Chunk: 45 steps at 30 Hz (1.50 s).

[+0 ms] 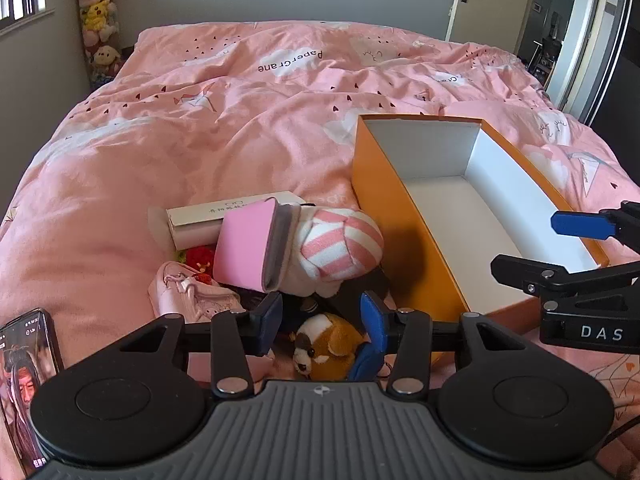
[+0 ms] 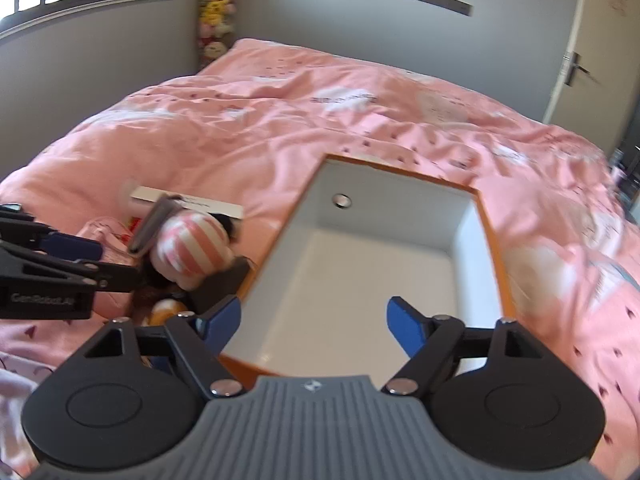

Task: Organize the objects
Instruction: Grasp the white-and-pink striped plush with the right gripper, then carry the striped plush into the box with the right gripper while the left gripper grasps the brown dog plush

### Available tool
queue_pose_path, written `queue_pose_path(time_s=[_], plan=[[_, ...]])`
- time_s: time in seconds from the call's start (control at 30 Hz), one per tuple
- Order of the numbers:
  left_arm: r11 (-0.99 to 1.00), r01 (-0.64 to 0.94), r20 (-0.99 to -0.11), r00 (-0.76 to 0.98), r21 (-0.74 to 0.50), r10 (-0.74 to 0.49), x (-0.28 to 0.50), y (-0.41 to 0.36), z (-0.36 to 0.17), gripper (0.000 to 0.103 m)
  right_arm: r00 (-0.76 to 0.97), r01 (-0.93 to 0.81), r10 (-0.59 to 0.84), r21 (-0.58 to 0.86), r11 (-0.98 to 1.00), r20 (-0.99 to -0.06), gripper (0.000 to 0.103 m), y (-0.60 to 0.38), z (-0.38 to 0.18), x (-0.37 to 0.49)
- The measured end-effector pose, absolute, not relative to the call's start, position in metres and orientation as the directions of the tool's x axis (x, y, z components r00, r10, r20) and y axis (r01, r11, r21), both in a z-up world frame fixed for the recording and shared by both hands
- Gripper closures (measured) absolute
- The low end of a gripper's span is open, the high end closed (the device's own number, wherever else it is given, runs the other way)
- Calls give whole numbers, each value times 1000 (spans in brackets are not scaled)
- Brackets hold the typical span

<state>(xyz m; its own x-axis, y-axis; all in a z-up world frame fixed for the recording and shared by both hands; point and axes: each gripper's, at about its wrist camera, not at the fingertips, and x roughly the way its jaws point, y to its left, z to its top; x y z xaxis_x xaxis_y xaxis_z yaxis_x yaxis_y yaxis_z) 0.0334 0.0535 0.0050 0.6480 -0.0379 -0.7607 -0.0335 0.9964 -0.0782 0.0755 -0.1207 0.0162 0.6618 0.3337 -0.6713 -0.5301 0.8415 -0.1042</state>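
Note:
An open orange box (image 1: 404,224) with a white inside lies on the pink bed; it also shows in the right wrist view (image 2: 494,240) with nothing inside. Left of it is a pile: a pink-and-grey block (image 1: 250,246), a pink-striped plush (image 1: 340,246), a long white carton (image 1: 224,210), a pink pouch (image 1: 188,290) and a brown dog plush (image 1: 326,344). My left gripper (image 1: 320,318) is open just above the dog plush. My right gripper (image 2: 314,322) is open and empty over the box's near end; it shows in the left wrist view (image 1: 544,246) too.
A phone (image 1: 26,376) with a lit screen lies at the bed's left front. Stuffed toys (image 1: 98,20) hang in the far left corner. A door (image 1: 486,0) stands at the far right. The pink duvet (image 1: 240,120) stretches beyond the pile.

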Motion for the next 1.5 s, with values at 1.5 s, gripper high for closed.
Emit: queue_pose_path(time_s=[1.5], plan=[[882, -268, -818, 541, -388, -195, 72, 144, -2, 60, 152, -693, 501, 270, 669, -852, 47, -12, -22, 172]])
